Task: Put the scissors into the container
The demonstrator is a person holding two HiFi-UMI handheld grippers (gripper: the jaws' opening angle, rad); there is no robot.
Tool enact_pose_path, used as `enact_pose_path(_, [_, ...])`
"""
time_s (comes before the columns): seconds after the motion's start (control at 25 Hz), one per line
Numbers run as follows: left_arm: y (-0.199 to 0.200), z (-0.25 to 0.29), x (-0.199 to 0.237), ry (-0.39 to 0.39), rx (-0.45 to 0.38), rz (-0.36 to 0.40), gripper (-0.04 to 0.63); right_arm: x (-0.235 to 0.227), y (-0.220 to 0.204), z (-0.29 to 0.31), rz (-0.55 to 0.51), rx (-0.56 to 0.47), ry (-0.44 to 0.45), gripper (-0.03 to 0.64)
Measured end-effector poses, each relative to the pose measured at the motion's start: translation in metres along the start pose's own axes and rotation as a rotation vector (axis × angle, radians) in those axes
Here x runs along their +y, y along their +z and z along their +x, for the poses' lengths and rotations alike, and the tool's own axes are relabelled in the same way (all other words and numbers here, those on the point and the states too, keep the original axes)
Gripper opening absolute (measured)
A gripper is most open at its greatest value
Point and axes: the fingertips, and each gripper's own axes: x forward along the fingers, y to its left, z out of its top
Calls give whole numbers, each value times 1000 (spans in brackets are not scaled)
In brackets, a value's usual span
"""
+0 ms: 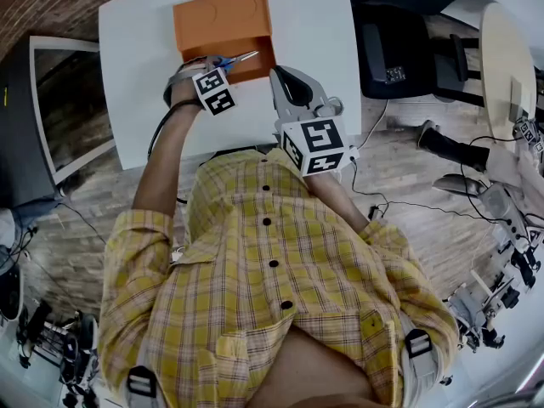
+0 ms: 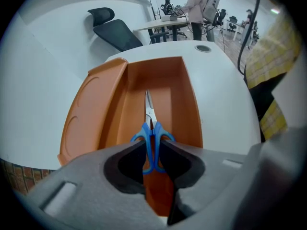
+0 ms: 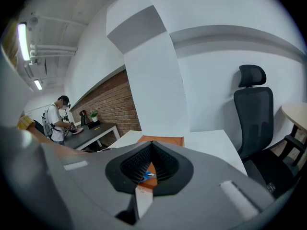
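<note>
The orange container (image 1: 265, 51) lies open on the white table, its flat lid (image 1: 219, 19) folded away on the far side. My left gripper (image 1: 206, 63) is shut on the blue handles of the scissors (image 1: 231, 61), whose blades reach out over the tray. In the left gripper view the scissors (image 2: 152, 133) hang between the jaws of the left gripper (image 2: 152, 150), above the tray's floor (image 2: 184, 104), with the lid (image 2: 91, 114) to the left. My right gripper (image 1: 286, 80) hovers shut and empty just right of the tray. The right gripper (image 3: 152, 145) faces the container (image 3: 163, 141).
The white table (image 1: 314, 24) ends close behind the person's shirt. A black office chair (image 1: 395, 49) stands right of it, with a round table (image 1: 506, 49) further right. A dark desk (image 1: 51, 100) lies to the left. Cables cross the wooden floor (image 1: 408, 202).
</note>
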Motion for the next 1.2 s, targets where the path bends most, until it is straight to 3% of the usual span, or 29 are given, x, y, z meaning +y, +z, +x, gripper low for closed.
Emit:
enact_pose_path(0.96, [1,5,-2,-75,-16,0,94,-4,1,-1,2,5,-8,6])
enact_pose_path(1.2, [3,0,-1,-95,-44,-50,100,-2,-1,-1,4,6,-5,6])
